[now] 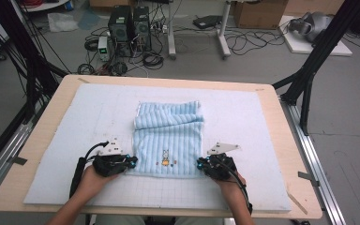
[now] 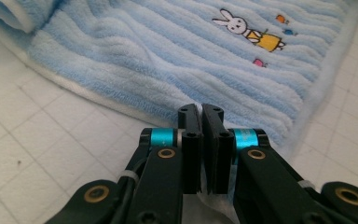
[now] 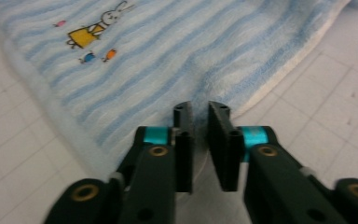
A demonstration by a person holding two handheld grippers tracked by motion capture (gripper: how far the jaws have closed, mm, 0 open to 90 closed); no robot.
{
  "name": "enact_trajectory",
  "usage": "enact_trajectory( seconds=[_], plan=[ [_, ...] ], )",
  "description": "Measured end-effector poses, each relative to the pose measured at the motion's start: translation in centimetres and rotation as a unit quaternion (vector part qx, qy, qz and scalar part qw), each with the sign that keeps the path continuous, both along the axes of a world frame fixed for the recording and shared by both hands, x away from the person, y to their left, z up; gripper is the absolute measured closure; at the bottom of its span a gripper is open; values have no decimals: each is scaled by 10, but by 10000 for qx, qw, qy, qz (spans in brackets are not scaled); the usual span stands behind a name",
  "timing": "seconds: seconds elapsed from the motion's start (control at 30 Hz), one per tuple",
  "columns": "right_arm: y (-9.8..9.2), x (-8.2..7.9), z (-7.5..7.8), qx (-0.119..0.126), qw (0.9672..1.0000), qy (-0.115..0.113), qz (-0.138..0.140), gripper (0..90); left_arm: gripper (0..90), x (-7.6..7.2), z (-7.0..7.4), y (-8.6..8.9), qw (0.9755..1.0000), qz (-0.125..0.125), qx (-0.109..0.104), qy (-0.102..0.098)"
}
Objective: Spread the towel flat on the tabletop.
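Observation:
A light blue striped towel (image 1: pixel 168 136) with a small bunny picture (image 1: pixel 165 153) lies on the white gridded mat (image 1: pixel 243 112); its far end is folded back in a loose roll. My left gripper (image 1: pixel 132 162) sits at the towel's near left corner, my right gripper (image 1: pixel 200 164) at the near right corner. In the left gripper view the jaws (image 2: pixel 201 112) stand almost together, with the towel's (image 2: pixel 168 56) pale edge pinched between them. In the right gripper view the jaws (image 3: pixel 200 109) are shut on the towel's (image 3: pixel 168 60) corner, a thin gap left by the cloth.
The mat covers a wooden table (image 1: pixel 51 108) whose bare rim shows all round. Black frame posts (image 1: pixel 309 65) rise at both sides. On the floor beyond are two computer towers (image 1: pixel 129 26), cables and a cardboard box (image 1: pixel 260 14).

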State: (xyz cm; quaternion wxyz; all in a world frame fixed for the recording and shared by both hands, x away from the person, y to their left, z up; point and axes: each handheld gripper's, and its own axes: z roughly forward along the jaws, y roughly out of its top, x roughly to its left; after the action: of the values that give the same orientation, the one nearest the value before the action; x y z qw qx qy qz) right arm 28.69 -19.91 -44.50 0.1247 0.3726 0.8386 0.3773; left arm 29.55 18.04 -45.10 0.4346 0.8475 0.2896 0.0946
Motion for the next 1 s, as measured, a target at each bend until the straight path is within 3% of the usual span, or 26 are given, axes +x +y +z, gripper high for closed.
enact_trajectory(
  seconds=[0.27,0.57,0.83,0.97,1.0],
  plan=[
    [-3,-15,3,82,9997,71,208,857,863,-14,1,9,9994,-125,-193,245],
    [-6,-41,13,238,9989,5,395,857,862,-40,8,22,9980,-252,-505,276],
    [-10,-77,30,417,9970,1,646,857,863,-69,15,32,9943,-715,-698,371],
    [-11,-93,36,318,9960,36,832,853,851,-79,15,34,9914,-998,-721,450],
    [-11,-93,37,271,9962,32,826,842,802,-78,15,33,9922,-943,-707,405]
  ],
)
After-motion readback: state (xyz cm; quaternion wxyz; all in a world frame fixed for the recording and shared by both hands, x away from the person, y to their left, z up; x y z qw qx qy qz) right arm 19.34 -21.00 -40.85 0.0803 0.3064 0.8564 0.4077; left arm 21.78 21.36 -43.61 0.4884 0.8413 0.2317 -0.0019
